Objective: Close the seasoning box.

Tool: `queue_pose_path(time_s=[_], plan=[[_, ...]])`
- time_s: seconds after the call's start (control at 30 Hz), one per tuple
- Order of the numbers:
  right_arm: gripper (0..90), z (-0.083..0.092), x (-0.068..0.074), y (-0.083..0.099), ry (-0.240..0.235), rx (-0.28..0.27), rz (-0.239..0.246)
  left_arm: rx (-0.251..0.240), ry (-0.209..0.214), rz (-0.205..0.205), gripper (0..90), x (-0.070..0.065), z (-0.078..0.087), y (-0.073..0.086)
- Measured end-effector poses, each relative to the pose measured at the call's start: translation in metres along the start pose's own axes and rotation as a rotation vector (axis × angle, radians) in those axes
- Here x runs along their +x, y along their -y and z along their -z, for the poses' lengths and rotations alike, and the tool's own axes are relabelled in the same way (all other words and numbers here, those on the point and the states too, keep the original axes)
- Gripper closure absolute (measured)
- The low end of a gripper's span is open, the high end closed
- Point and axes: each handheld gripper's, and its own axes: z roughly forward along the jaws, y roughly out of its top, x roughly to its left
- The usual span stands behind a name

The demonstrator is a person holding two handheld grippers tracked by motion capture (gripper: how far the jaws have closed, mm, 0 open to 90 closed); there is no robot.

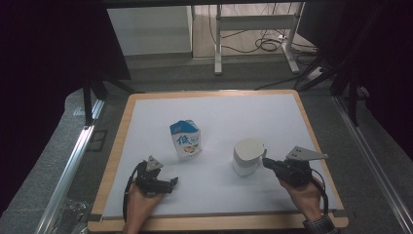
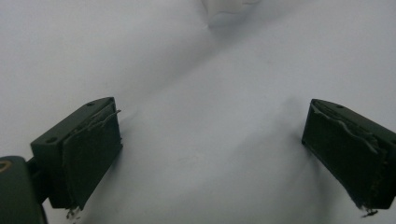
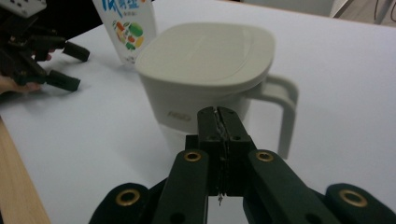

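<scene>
A white lidded jug (image 1: 247, 156) with a handle stands right of centre on the white sheet. In the right gripper view the jug (image 3: 210, 79) rises just beyond my right gripper (image 3: 218, 112), whose jaws are pressed together with nothing between them. From above, the right gripper (image 1: 267, 163) sits right beside the jug's handle side. A blue and white milk carton (image 1: 186, 140) stands upright left of the jug. My left gripper (image 1: 173, 184) rests low near the front left, jaws spread wide over bare sheet; its pads (image 2: 91, 154) hold nothing.
The white sheet covers a wooden board (image 1: 112, 161) with grey floor around it. A metal rail (image 1: 73, 161) runs along the left. A desk frame with cables (image 1: 253, 39) stands beyond the far edge.
</scene>
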Motion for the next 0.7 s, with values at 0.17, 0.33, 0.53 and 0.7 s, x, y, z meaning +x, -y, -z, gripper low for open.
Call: queue_pose_path(time_s=[0.17,0.33,0.53,0.7], plan=[[88.7,-0.011,0.008,0.010,-0.018,0.023,0.013,-0.001,0.000,0.001,4.4,0.000,0.000,0.000],[88.7,-0.025,0.015,0.019,-0.053,0.050,0.023,-0.001,0.000,0.001,4.4,0.000,0.000,0.000],[88.7,-0.042,0.020,0.027,-0.075,0.077,0.020,-0.001,0.000,0.000,4.4,0.000,0.000,0.000],[89.0,-0.051,0.021,0.030,-0.092,0.088,0.019,-0.001,0.000,0.001,4.4,0.000,0.000,0.000]])
